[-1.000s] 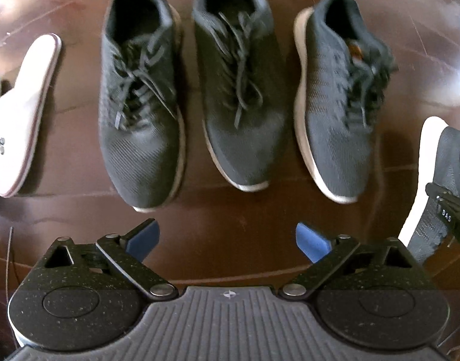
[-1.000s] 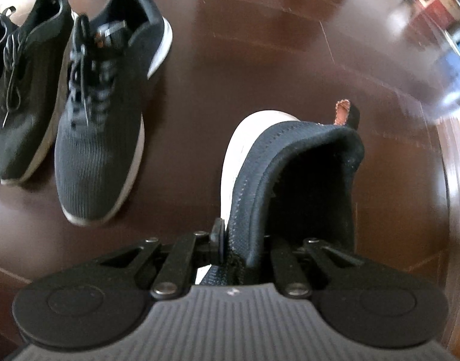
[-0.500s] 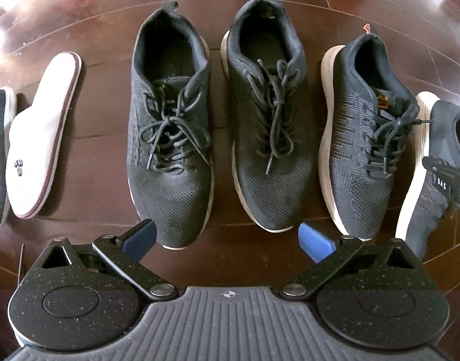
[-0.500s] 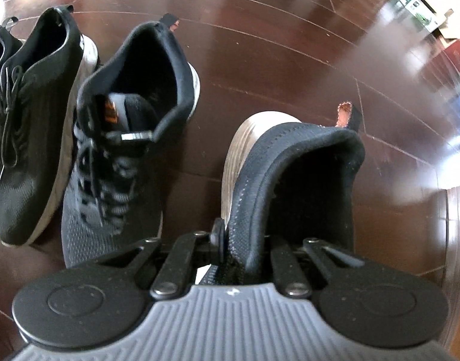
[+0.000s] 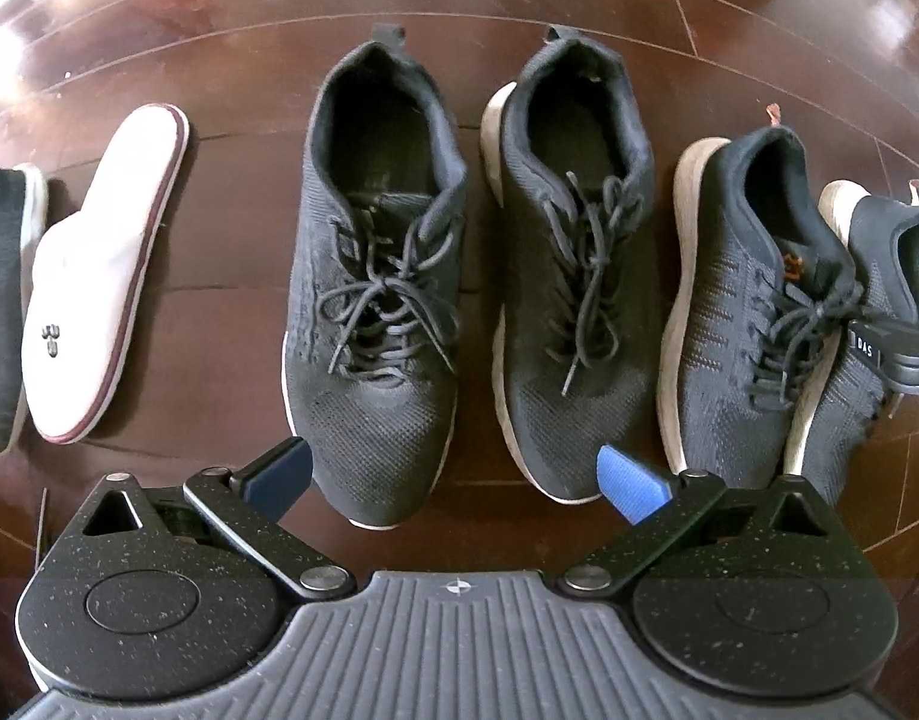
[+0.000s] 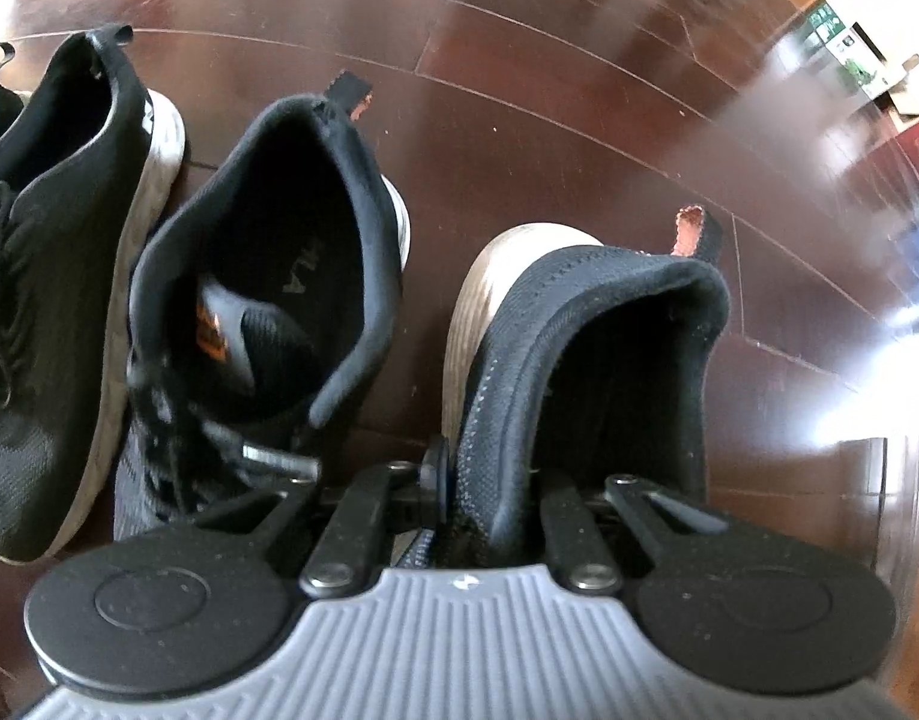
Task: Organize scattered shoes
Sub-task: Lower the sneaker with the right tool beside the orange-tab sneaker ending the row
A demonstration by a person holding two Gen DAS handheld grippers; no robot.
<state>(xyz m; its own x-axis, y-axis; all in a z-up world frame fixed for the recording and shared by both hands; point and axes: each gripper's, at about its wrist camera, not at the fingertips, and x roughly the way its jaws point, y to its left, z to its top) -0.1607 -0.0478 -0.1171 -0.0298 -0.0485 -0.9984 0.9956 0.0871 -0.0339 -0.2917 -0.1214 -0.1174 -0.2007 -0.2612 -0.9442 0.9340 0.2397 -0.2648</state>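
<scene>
- The right gripper (image 6: 489, 498) pinches the collar of the last grey shoe (image 6: 591, 372), one finger inside the opening, one outside.
- That shoe sits at the right end of the row on the wooden floor (image 6: 579, 120), just beside its mate (image 5: 753, 312), heel away, long axis parallel to the others.
- It looks tipped onto its side, so I'd judge it needs settling flat before release.
- The left gripper (image 5: 453, 480) hangs spread and empty before the black pair (image 5: 375, 300), further off.
</scene>
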